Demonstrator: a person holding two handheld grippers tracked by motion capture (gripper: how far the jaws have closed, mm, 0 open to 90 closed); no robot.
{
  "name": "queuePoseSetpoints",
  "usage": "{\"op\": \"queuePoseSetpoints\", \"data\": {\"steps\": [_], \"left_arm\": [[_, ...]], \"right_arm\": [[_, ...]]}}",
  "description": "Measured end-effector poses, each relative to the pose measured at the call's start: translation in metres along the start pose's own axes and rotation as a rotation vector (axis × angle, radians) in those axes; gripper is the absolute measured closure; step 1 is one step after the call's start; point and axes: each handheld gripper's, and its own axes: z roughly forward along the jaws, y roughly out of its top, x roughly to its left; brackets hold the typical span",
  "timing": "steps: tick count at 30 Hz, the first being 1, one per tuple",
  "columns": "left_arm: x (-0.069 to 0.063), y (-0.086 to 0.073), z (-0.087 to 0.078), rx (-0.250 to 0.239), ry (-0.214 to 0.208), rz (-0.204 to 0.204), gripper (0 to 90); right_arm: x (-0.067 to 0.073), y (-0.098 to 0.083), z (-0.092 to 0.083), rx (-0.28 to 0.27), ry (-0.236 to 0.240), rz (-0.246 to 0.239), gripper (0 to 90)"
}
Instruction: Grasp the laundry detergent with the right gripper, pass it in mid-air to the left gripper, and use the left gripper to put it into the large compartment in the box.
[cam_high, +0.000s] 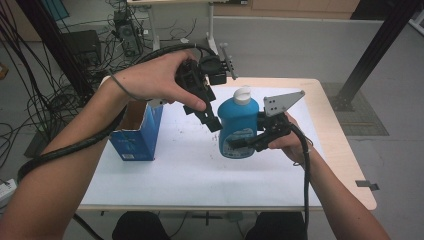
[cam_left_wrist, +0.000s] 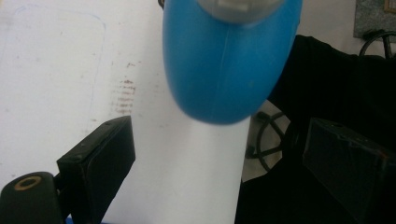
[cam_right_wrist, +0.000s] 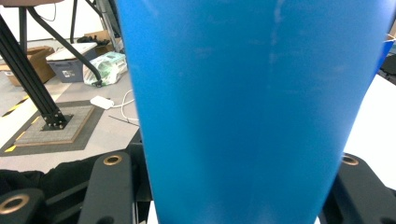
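A blue bottle (cam_high: 239, 125) with a white cap (cam_high: 242, 95) stands upright over the middle of the white table top (cam_high: 185, 170). My right gripper (cam_high: 250, 142) comes in from the right and is shut on the bottle's lower body. In the right gripper view the bottle's blue wall (cam_right_wrist: 252, 107) sits between the jaws of my right gripper (cam_right_wrist: 231, 186). My left gripper (cam_high: 209, 119) hangs just left of the bottle's shoulder, pointing down, open and empty. In the left gripper view the bottle (cam_left_wrist: 229, 60) lies beyond the spread jaws of my left gripper (cam_left_wrist: 219, 149), apart from both.
An open blue carton (cam_high: 137, 130) stands at the table's left side, under my left forearm. The wooden table edge (cam_high: 345, 150) runs along the right. Black frame posts (cam_high: 380, 45) and loose cables (cam_high: 30, 90) lie on the floor around the table.
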Motion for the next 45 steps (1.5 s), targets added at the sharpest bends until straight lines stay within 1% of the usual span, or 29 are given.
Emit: {"op": "queuePoseSetpoints", "data": {"steps": [4, 9, 11, 15, 17, 20, 29, 45], "left_arm": [[-0.002, 0.004, 0.002, 0.002, -0.005, 0.008, 9.4], [-0.003, 0.007, 0.004, -0.003, 0.003, 0.01, 9.3], [-0.003, 0.008, 0.005, -0.003, -0.004, 0.01, 9.3], [-0.005, 0.011, 0.007, 0.002, 0.008, 0.018, 8.7], [-0.006, 0.011, 0.008, -0.005, 0.015, 0.018, 8.3], [-0.007, 0.012, 0.009, -0.006, 0.01, 0.03, 8.2], [-0.009, 0.014, 0.012, -0.01, 0.002, 0.034, 8.6], [-0.008, 0.015, 0.013, -0.009, 0.008, 0.028, 8.5]], "right_arm": [[0.001, 0.003, 0.005, -0.001, 0.012, -0.005, 42.7], [0.003, 0.006, 0.011, 0.003, 0.025, -0.016, 42.6], [0.004, 0.008, 0.014, 0.003, 0.032, -0.021, 42.6], [0.006, 0.011, 0.019, 0.002, 0.04, -0.029, 42.6], [0.007, 0.012, 0.02, 0.001, 0.043, -0.032, 42.6], [0.008, 0.014, 0.022, -0.002, 0.044, -0.036, 42.6], [0.009, 0.016, 0.028, 0.003, 0.054, -0.04, 42.6], [0.009, 0.015, 0.029, 0.009, 0.05, -0.039, 42.6]]}}
